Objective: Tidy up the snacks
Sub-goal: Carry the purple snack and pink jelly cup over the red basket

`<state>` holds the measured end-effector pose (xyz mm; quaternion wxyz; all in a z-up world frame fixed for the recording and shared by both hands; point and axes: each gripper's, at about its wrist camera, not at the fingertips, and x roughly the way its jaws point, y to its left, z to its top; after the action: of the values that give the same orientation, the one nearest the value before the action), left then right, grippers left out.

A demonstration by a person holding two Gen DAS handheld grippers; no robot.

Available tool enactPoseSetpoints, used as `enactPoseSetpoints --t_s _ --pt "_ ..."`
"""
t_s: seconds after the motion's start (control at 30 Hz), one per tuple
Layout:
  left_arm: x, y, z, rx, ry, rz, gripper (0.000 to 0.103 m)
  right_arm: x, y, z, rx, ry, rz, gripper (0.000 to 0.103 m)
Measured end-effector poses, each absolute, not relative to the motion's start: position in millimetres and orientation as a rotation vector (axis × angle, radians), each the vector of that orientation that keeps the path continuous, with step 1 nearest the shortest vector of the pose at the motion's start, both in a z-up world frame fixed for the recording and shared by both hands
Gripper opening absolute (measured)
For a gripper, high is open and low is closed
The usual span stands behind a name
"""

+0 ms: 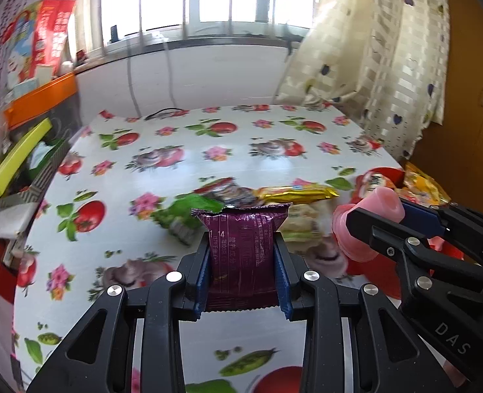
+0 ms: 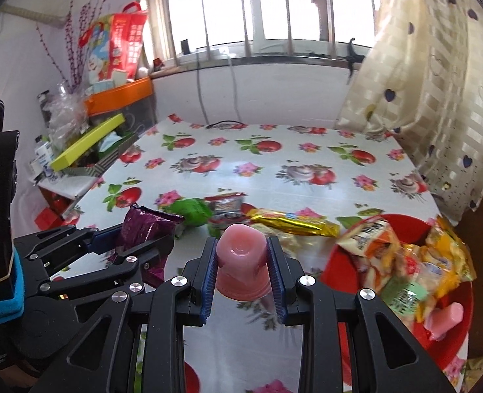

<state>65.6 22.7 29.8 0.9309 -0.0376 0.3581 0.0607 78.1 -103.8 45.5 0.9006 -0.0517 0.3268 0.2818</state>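
Note:
My left gripper (image 1: 244, 245) is shut on a purple snack packet (image 1: 241, 245), held above the flowered table. The same packet (image 2: 146, 229) shows at the left of the right wrist view, between the left gripper's (image 2: 133, 239) blue pads. My right gripper (image 2: 243, 258) is shut on a pink jelly cup (image 2: 241, 262), which also appears in the left wrist view as a pink jelly cup (image 1: 366, 222) in the right gripper (image 1: 372, 222). Loose snacks lie ahead: a green packet (image 2: 192, 211), a gold bar (image 2: 294, 222) and a red-and-silver packet (image 2: 225, 208). A red bowl (image 2: 405, 226) at the right holds several packets and another pink cup (image 2: 444, 321).
The table (image 2: 274, 170) has a fruit-and-flower cloth. At the left stand an orange box (image 2: 120, 96), a yellow-green box (image 2: 87, 145), a red bag (image 2: 117, 46) and plastic-wrapped clutter. A curtain (image 2: 421, 82) hangs at the right, and a black cable (image 2: 225, 124) lies at the far edge.

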Motion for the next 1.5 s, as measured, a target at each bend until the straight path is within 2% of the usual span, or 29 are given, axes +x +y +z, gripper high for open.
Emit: enactPoseSetpoints --t_s 1.5 --pt "119.7 -110.0 16.9 0.004 0.809 -0.273 0.035 89.1 -246.3 29.5 -0.013 0.721 0.290 0.026"
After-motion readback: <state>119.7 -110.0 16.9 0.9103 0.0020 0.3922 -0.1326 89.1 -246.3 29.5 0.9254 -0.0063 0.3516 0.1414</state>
